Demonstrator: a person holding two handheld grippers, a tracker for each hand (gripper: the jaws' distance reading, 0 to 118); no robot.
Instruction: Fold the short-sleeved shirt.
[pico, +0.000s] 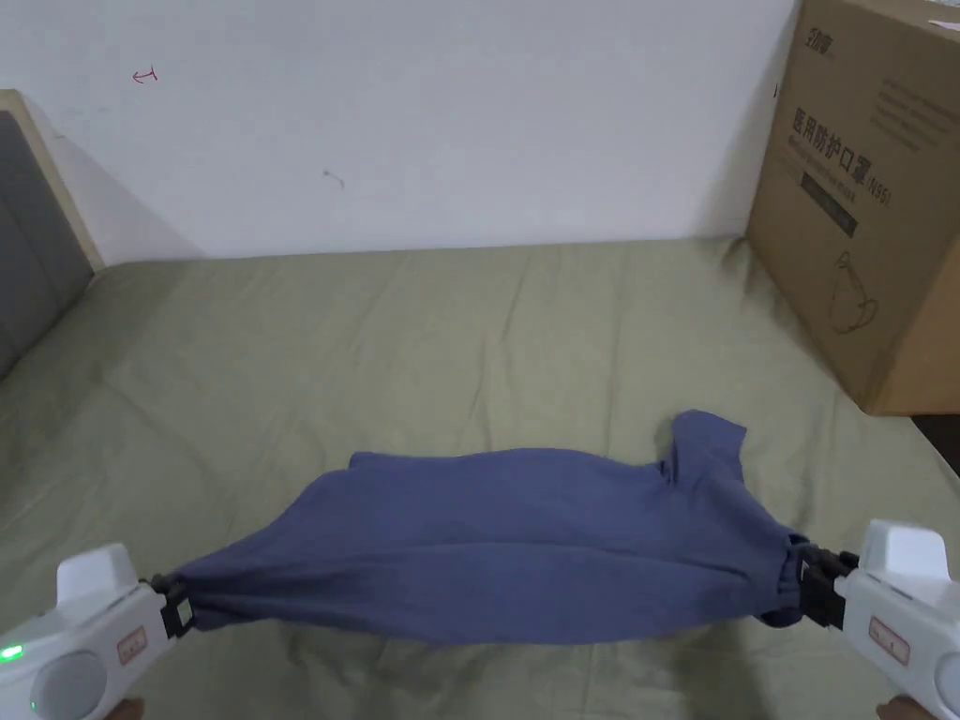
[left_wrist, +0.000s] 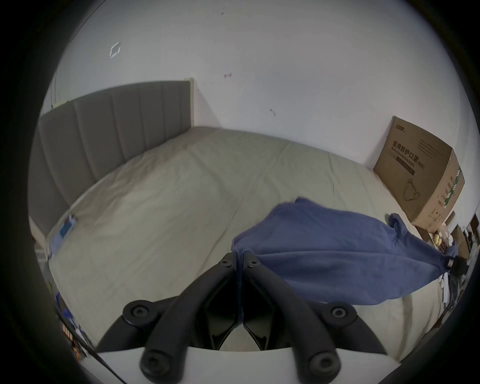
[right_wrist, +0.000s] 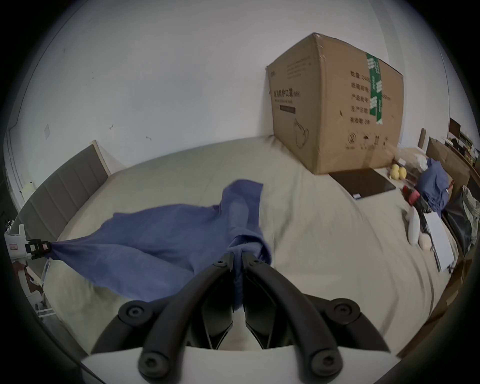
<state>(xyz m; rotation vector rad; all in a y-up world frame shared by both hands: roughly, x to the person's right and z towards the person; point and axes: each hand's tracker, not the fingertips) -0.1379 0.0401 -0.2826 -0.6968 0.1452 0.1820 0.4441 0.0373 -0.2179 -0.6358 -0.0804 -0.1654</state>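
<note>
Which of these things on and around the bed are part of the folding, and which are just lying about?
In use: blue shirt, left gripper, right gripper, bed sheet.

Lying about: cardboard box, dark flat board, yellow fruit, grey headboard.

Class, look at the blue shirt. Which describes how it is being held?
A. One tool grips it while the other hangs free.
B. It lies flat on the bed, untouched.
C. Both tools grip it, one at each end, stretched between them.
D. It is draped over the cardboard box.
C: the left tool and the right tool each clamp a bunched end of the shirt, which spans between them above the bed.
</note>
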